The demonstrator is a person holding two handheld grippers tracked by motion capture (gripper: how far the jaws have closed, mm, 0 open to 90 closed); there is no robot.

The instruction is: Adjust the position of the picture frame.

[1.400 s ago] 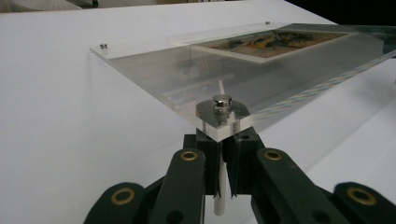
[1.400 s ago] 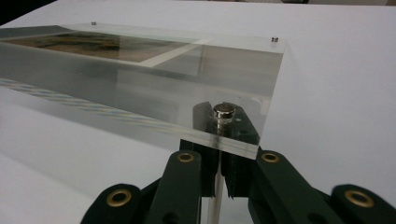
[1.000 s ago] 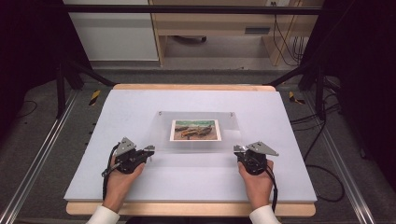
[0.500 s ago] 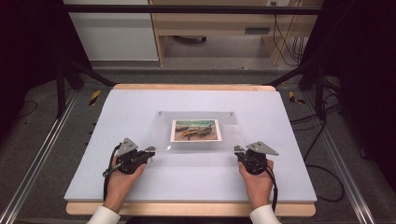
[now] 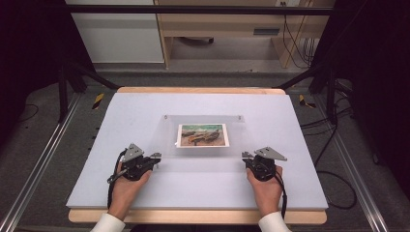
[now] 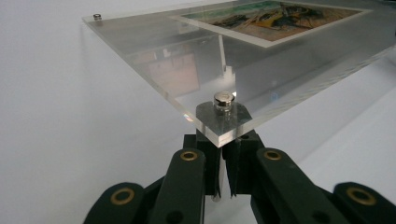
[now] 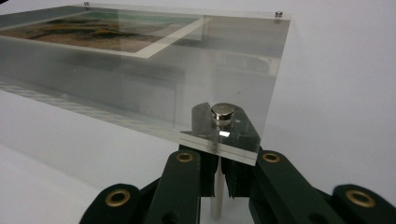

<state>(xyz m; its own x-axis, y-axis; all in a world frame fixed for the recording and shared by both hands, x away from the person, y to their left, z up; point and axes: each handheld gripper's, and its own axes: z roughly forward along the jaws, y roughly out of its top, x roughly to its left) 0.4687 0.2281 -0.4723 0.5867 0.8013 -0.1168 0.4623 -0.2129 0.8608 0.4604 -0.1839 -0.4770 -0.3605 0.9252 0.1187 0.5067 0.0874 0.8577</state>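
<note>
Acrylic frame (image 5: 203, 137) mid-table on white mat (image 5: 121, 116), photo print (image 5: 202, 135) sandwiched inside; both near corners clamped.
Left gripper (image 5: 153, 156) and right gripper (image 5: 245, 155) closed on the corner standoff posts under the steel caps (image 6: 223, 100) (image 7: 222, 112). Looks like grasp done, lift pending: next move needs both hands rising level, in sync.

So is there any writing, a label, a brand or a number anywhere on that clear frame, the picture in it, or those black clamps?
None can be read.
Picture in the clear acrylic frame: a painted scene, no caption or signature legible.
Left gripper and right gripper: plain black jaws with brass rivets, no marking.
Panel on the wooden furniture behind the table: too small and blurred to tell.
</note>
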